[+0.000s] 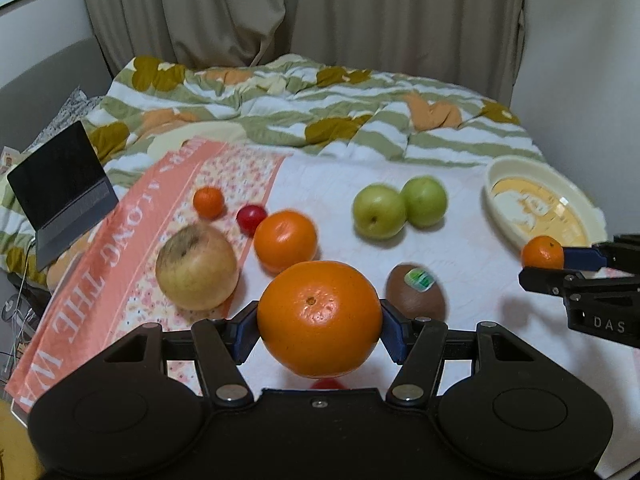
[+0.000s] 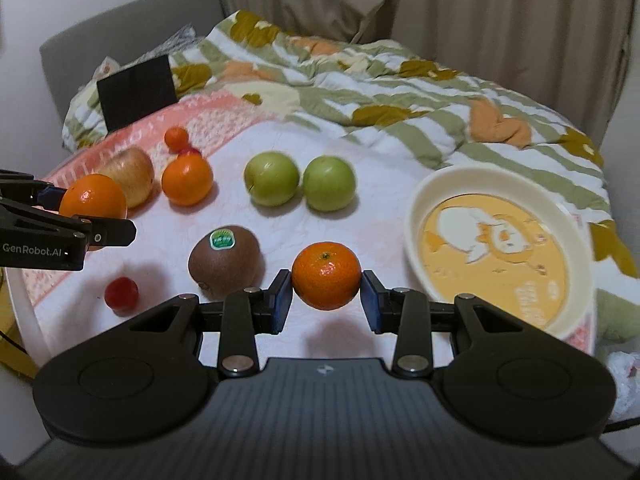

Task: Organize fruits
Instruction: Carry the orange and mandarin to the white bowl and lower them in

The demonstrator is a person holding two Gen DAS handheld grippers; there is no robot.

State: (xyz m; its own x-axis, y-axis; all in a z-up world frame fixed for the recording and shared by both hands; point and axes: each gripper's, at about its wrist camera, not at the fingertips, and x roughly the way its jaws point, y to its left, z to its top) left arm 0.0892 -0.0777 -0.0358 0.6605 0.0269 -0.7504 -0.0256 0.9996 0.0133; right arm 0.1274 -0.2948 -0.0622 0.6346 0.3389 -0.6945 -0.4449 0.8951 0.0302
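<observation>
The left tool (image 1: 319, 330) pinches a big orange (image 1: 319, 317) between its blue pads, spread wide to fit it and held above the bed (image 1: 460, 248). The right tool (image 2: 326, 298) pinches a mandarin (image 2: 326, 275), its pads closer in, just beside the cream plate (image 2: 416, 216) and clear of the cover.

Lying on the bed: one more orange (image 1: 285, 239), one small mandarin (image 1: 208, 202), two green apples (image 1: 378, 210) touching side by side, one yellowish apple (image 1: 197, 267), one kiwi (image 1: 416, 293) with a sticker, and two small red fruits (image 2: 121, 294), well apart.

Both tools point forward over the spread, level, the left one reaching in from the left, the right one from the right. A laptop (image 1: 64, 192) stands open at the far left.
</observation>
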